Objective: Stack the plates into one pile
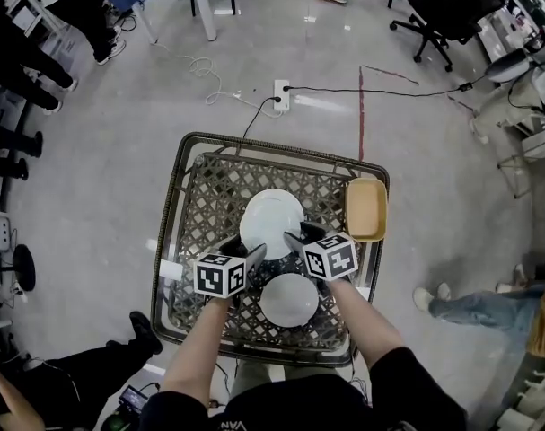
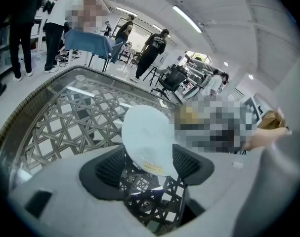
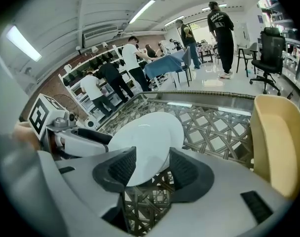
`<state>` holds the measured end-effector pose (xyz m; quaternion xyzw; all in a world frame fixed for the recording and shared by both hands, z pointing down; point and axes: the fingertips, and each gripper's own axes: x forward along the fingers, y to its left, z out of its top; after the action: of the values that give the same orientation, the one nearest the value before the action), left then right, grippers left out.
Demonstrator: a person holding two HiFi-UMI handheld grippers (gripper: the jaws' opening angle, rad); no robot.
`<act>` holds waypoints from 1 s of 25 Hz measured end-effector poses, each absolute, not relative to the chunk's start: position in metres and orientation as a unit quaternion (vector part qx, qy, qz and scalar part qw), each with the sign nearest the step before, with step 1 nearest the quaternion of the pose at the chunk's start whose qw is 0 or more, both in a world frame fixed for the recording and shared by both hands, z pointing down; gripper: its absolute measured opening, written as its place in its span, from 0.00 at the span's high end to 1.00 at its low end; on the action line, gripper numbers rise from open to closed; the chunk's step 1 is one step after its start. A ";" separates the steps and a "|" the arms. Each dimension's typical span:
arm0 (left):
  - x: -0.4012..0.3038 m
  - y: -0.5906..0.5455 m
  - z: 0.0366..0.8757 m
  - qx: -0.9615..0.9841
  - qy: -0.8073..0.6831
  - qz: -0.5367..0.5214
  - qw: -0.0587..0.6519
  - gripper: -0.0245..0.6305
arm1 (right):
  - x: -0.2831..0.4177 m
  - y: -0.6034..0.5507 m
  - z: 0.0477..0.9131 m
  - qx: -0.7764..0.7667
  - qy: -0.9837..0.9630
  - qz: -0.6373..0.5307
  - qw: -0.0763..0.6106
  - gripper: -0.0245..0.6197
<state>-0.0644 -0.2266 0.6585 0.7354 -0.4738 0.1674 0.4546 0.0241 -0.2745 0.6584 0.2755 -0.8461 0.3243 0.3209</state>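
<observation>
A large white plate (image 1: 272,218) lies mid-table on the metal lattice table (image 1: 178,205). A smaller white plate (image 1: 289,299) sits nearer me, between my forearms. A tan plate (image 1: 366,209) rests at the table's right edge and shows in the right gripper view as the tan plate (image 3: 273,142). My left gripper (image 1: 252,255) and right gripper (image 1: 296,241) flank the large plate's near rim. In the left gripper view the plate (image 2: 145,132) reaches in between the wide-apart jaws of the left gripper (image 2: 149,164). The right gripper (image 3: 152,167) also stands open around the plate (image 3: 150,137).
The table has a raised metal rim all round. On the floor beyond it lie a power strip (image 1: 281,94) and cables. An office chair (image 1: 443,12) stands far right. People stand around, with a person's shoes (image 1: 429,294) close to the table's right side.
</observation>
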 end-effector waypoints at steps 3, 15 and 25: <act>-0.063 -0.238 0.662 0.737 -0.473 0.173 0.451 0.50 | 0.025 -0.284 0.661 0.278 -0.846 0.321 0.322 0.65; -0.065 -0.239 0.657 0.743 -0.472 0.173 0.442 0.50 | 0.035 -0.286 0.649 0.310 -0.846 0.314 0.300 0.60; -0.038 -0.164 0.653 0.767 -0.424 0.187 0.444 0.50 | 0.088 -0.207 0.655 0.341 -0.818 0.357 0.294 0.60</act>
<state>-0.0385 -0.1641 0.6534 0.7666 -0.4241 0.1872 0.4443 0.0884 -0.2074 0.6550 0.3409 -0.8184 0.3574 0.2937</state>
